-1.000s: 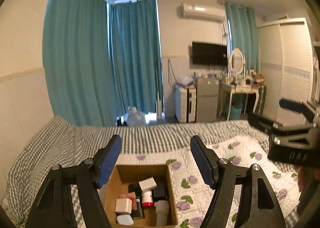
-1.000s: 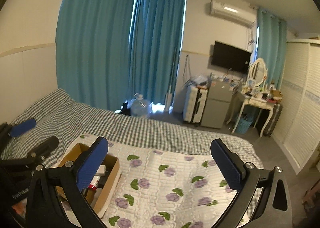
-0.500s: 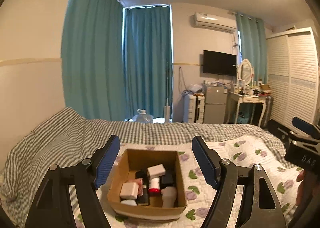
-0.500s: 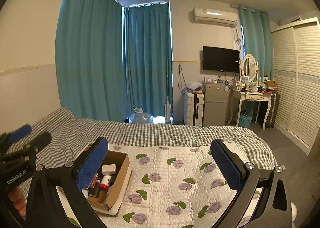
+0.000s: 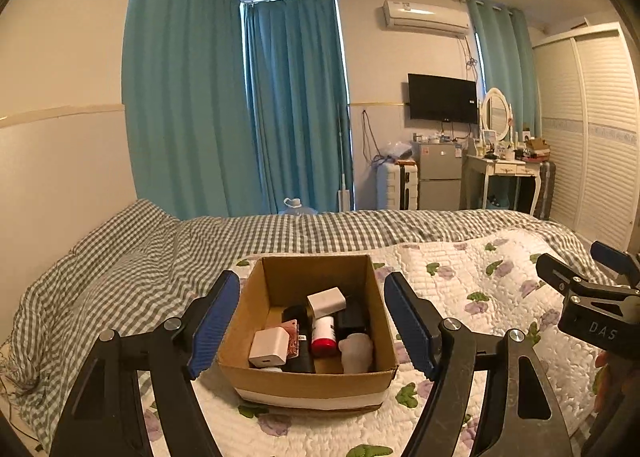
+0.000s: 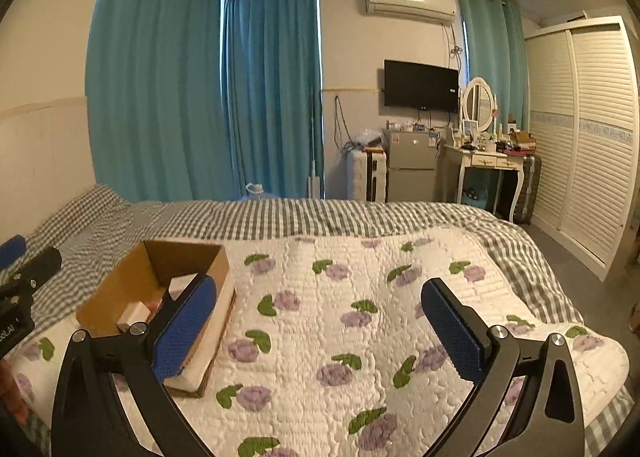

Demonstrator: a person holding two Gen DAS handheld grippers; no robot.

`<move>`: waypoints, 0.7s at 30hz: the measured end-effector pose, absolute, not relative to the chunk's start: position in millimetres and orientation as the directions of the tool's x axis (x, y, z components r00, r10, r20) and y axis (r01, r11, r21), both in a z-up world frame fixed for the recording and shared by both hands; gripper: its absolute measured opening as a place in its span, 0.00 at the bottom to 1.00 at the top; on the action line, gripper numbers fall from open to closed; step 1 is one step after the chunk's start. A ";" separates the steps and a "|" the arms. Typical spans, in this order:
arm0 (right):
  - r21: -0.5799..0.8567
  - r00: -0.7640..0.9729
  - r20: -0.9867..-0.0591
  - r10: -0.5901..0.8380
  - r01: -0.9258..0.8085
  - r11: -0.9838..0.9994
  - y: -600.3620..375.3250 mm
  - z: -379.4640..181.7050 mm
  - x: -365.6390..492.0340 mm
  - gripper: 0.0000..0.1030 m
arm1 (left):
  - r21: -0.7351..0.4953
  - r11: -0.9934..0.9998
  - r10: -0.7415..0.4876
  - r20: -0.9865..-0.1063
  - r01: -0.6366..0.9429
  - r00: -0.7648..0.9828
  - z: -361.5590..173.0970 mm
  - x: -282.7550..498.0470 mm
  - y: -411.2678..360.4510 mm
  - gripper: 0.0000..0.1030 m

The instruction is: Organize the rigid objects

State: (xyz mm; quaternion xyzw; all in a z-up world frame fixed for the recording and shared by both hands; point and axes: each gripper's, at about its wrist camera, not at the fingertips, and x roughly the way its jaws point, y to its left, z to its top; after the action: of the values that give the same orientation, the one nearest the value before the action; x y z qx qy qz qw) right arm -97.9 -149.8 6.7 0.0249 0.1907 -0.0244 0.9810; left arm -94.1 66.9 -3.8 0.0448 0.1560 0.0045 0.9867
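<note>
hovering wide-open — left claw [image 5: 312, 321], right claw [image 6: 320, 331] — empty

A brown cardboard box [image 5: 308, 379], banded white along its base, holds white chargers [image 5: 269, 347], a red-capped white bottle [image 5: 323, 337] and black items. It sits on a white quilt [image 6: 360, 297] printed with purple flowers and green leaves, over a grey-and-white checked bedsheet [image 5: 120, 269]. Teal curtains [image 5: 240, 105] fill the upper left. Each black claw, left [image 5: 312, 323] and right [image 6: 318, 331], carries blue pads.
</note>
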 end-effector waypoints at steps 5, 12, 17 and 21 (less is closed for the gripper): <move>0.029 0.923 -0.382 -0.037 0.053 0.998 -145.9 3.1 -97.2 1.00 | 0.089 0.996 0.016 -0.319 0.013 0.948 -6.1 -92.2 66.1 0.76; 0.026 0.920 -0.390 -0.031 0.045 0.999 -142.7 2.7 -97.1 1.00 | 0.076 0.997 0.001 -0.332 0.025 0.943 -8.4 -91.9 68.8 0.76; 0.027 0.920 -0.392 -0.028 0.042 0.999 -140.1 1.8 -96.3 1.00 | 0.075 0.997 -0.004 -0.338 0.031 0.941 -8.7 -91.9 69.8 0.76; 0.029 0.919 -0.394 -0.027 0.042 0.999 -138.5 1.3 -95.6 1.00 | 0.081 0.996 -0.002 -0.344 0.032 0.939 -9.3 -90.7 69.6 0.76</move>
State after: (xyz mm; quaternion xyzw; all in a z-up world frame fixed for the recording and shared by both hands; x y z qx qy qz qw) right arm -95.6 -138.5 1.3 0.0185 0.2010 -0.0175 0.9793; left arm -90.7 69.6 -9.3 0.0428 0.1743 -0.0086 0.9837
